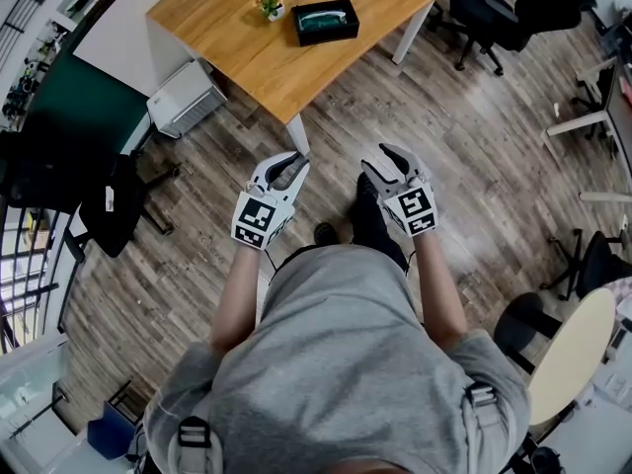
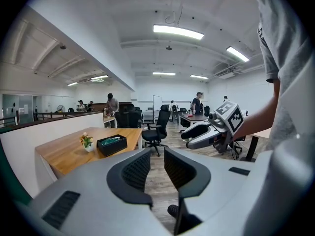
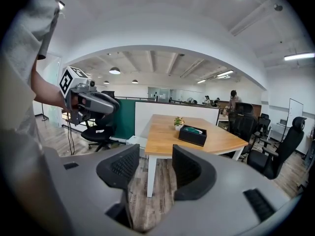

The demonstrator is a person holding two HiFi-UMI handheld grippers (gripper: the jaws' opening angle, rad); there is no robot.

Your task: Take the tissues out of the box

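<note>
The left gripper (image 1: 289, 166), a white two-jaw tool with a marker cube, hangs over the wood-plank floor (image 1: 474, 126), its jaws a narrow gap apart and holding nothing. On the light wooden table (image 1: 247, 38), a small potted plant in a white pot (image 1: 270, 2) stands just left of the black rectangular tissue box (image 1: 326, 22). The box's long axis runs left to right, its opening faces up, and it lies well ahead of both grippers. The right gripper (image 1: 387, 161) has its jaws wider apart, also empty.
</note>
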